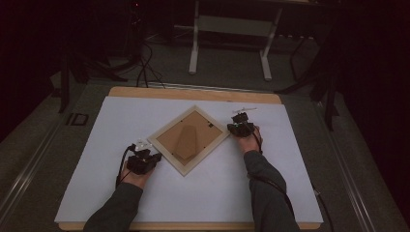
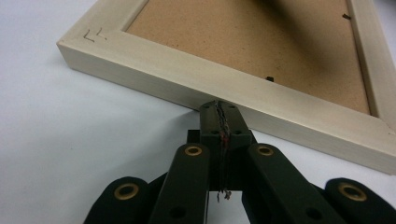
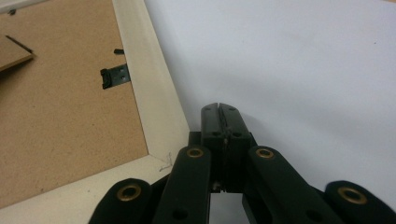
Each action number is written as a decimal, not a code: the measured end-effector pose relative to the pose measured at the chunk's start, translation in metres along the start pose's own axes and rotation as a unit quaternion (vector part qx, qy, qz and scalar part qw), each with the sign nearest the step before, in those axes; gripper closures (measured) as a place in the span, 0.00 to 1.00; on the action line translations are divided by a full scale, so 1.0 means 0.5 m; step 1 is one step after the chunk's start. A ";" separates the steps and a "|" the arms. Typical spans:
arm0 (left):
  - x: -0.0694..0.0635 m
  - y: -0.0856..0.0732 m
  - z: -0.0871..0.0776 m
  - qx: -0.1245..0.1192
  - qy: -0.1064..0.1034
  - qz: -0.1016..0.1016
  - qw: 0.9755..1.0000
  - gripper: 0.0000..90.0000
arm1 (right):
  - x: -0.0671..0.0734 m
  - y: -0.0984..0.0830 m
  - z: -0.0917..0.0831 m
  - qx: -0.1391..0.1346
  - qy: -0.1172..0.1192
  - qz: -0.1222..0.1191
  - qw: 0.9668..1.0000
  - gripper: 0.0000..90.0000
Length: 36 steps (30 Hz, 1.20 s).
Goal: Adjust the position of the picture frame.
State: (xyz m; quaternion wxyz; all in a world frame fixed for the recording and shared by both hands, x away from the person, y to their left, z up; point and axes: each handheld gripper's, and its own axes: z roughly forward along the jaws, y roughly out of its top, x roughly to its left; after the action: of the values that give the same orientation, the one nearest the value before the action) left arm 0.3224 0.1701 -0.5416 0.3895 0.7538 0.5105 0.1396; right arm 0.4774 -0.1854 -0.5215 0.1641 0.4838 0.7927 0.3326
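Claws closed and empty flank a face-down picture frame point(image 1: 188, 140) at centre of the white counter point(image 1: 96, 193), high view. Left claw point(image 2: 219, 106) noses its stiff pale rail. Right claw point(image 3: 219, 108) sits beside a corner; light, likely glazed, best gripped by the rails.

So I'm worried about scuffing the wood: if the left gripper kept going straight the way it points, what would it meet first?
Most likely the picture frame. The left gripper, jaws shut, points at the frame's pale outer side wall, with the tips at or almost against it; whether they already touch is unclear.
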 end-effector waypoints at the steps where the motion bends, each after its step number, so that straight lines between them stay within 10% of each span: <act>1: 0.001 0.000 0.000 0.001 -0.001 -0.002 1.000 1.00 | 0.002 -0.003 -0.002 0.005 0.005 -0.001 1.000 1.00; 36: 0.024 0.018 0.012 0.000 0.008 -0.026 1.000 1.00 | 0.042 -0.114 -0.090 0.013 0.038 -0.007 0.999 1.00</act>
State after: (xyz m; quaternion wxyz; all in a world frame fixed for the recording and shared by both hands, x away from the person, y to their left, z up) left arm 0.3372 0.1766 -0.5411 0.3890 0.7392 0.5328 0.1359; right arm 0.4037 -0.2011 -0.5265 0.1293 0.4674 0.8061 0.3393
